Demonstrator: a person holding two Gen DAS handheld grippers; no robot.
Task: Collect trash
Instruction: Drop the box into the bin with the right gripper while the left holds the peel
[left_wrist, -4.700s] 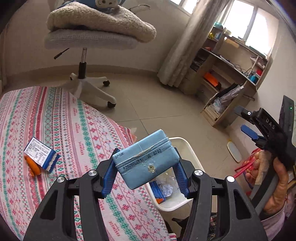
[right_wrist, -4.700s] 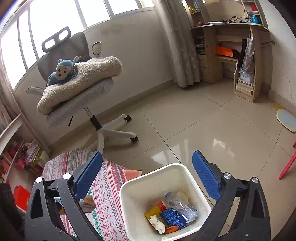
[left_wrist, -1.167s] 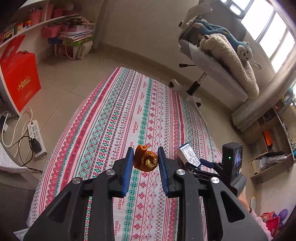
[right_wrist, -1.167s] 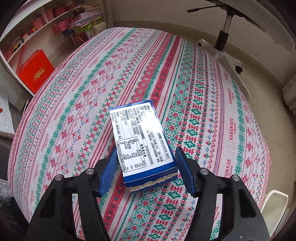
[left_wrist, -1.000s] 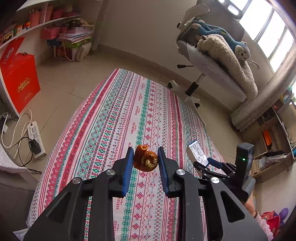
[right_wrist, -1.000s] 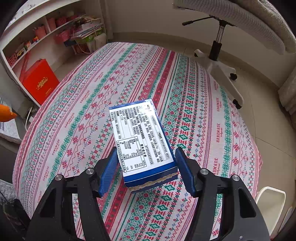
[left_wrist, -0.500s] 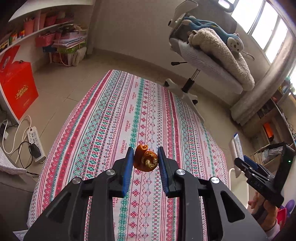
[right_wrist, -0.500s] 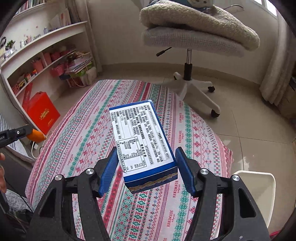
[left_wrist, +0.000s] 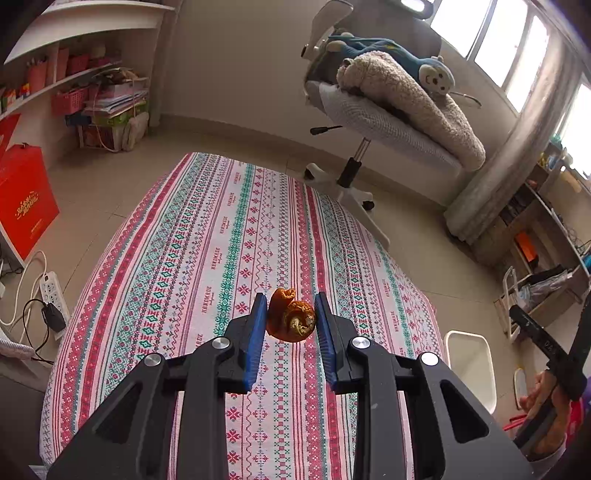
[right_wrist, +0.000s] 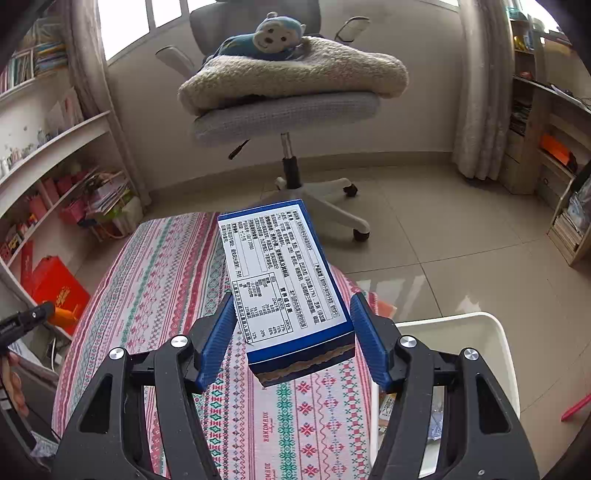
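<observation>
My left gripper (left_wrist: 290, 334) is shut on a curled orange peel (left_wrist: 290, 316), held above the patterned tablecloth (left_wrist: 207, 258). My right gripper (right_wrist: 293, 339) is shut on a blue and white carton (right_wrist: 284, 280) with a printed label facing up, lifted over the cloth's edge (right_wrist: 177, 266). The white trash bin (right_wrist: 476, 332) stands on the floor just right of the carton, with some litter visible inside. In the left wrist view the same bin (left_wrist: 467, 363) sits past the table's right edge, and a hand holds the right gripper's body (left_wrist: 554, 354) beside it. In the right wrist view the left gripper's tip with the peel (right_wrist: 61, 314) shows at far left.
An office chair (right_wrist: 288, 107) with a folded blanket and a blue monkey toy stands beyond the table. Shelves (right_wrist: 55, 155) and a red bag (right_wrist: 61, 291) line the left wall. A wooden desk unit (right_wrist: 546, 147) is at the right. A power strip (left_wrist: 53, 291) lies on the floor.
The right gripper has carried the carton up and off the table toward the bin, rolling as it went. The left gripper with the peel has shifted slightly across the table.
</observation>
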